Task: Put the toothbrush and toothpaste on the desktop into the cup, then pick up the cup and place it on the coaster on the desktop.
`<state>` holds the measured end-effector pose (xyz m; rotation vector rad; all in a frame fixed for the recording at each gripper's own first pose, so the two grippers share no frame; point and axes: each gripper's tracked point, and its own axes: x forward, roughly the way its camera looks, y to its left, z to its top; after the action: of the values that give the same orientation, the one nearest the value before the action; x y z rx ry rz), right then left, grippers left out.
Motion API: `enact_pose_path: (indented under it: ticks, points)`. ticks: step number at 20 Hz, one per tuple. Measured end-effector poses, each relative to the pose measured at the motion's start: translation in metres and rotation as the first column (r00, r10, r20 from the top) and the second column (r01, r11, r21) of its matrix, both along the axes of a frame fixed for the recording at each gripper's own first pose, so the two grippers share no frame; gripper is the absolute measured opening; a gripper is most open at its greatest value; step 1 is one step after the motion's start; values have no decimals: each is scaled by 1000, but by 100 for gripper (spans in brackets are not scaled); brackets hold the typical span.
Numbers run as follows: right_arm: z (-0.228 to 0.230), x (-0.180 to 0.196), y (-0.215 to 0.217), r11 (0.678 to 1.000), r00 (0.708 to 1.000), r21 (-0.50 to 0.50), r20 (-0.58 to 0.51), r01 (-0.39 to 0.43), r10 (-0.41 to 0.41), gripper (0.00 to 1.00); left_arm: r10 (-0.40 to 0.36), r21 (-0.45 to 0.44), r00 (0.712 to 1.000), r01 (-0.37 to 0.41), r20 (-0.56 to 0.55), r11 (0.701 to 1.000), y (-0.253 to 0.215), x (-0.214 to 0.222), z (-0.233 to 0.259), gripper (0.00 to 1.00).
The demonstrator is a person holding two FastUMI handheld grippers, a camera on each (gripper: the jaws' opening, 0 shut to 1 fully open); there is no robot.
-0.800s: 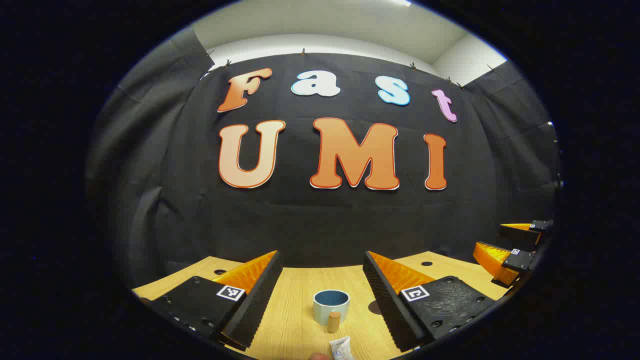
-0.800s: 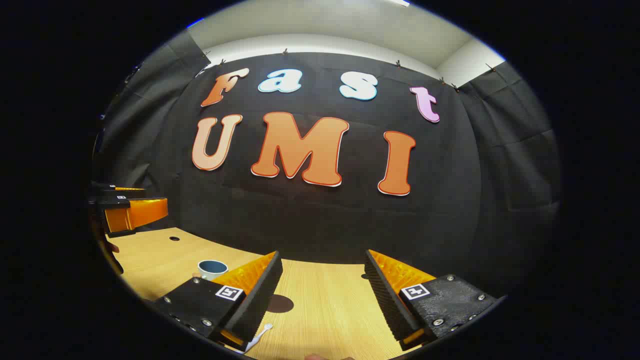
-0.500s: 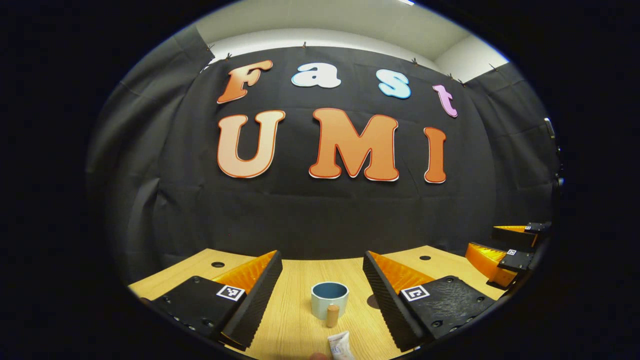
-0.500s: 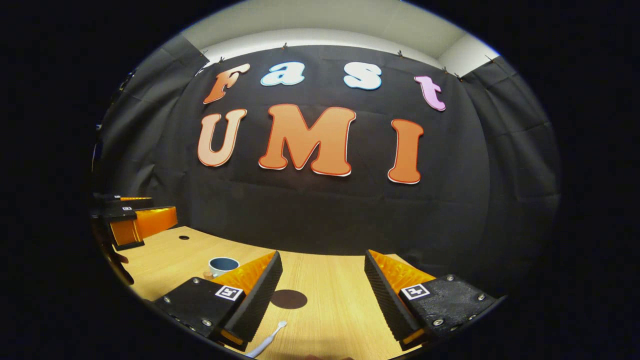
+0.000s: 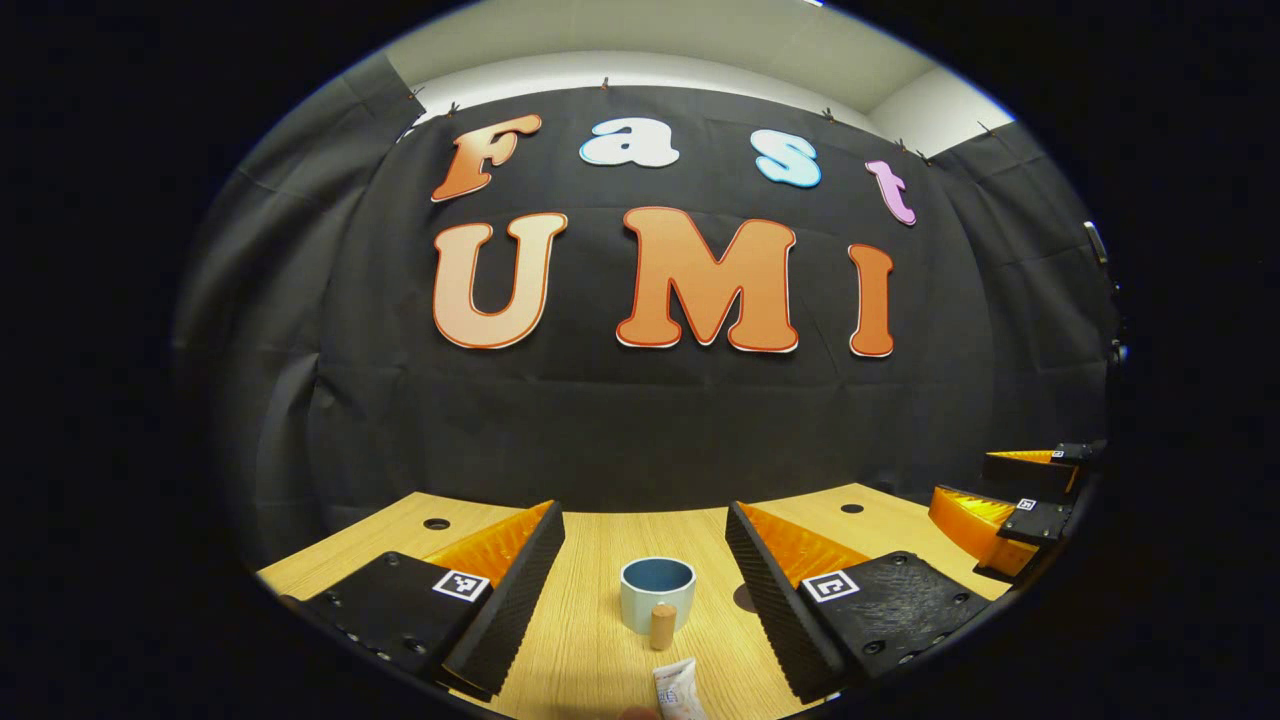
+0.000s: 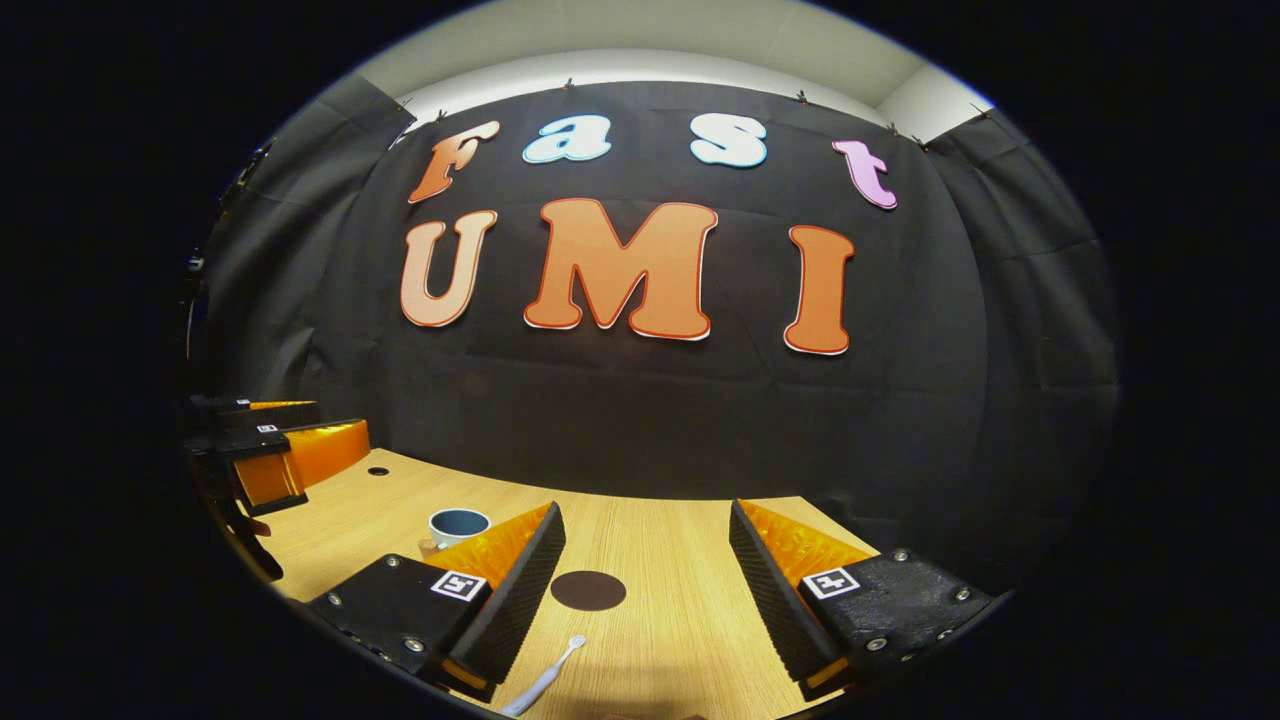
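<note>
1. Left tongs [image 5: 645,585] spread wide, holding nothing. Toothpaste [image 5: 679,690] lies on the table [image 5: 585,650] right at my near edge, just short of the fingers.
2. Right tongs [image 6: 645,585] also agape, empty. Toothbrush [image 6: 545,678] lies near, by my left-hand finger.
3. Cup [image 5: 657,594] farther, upright, its handle [image 5: 662,626] toward me; coaster [image 6: 588,590] beyond the brush.
4. Imo: dip left tongs, straddle the tube mid-body, close gently so it doesn't squirt away.
</note>
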<state>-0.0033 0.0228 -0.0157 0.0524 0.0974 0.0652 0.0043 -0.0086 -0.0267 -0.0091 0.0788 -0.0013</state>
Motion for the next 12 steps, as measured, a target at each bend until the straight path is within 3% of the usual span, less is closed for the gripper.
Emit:
enact_pose_path:
  ticks: [7, 12]
  points:
    - [-36, -6, 20, 999, 991, 17, -123, -47, 49, 99, -13, -14, 991, 11, -130, 1000, -8, -4, -40, 97]
    - [-73, -10, 22, 999, 970, -4, -239, -42, 40, 99, -55, -66, 963, 39, -263, 997, -15, -8, -82, 98]
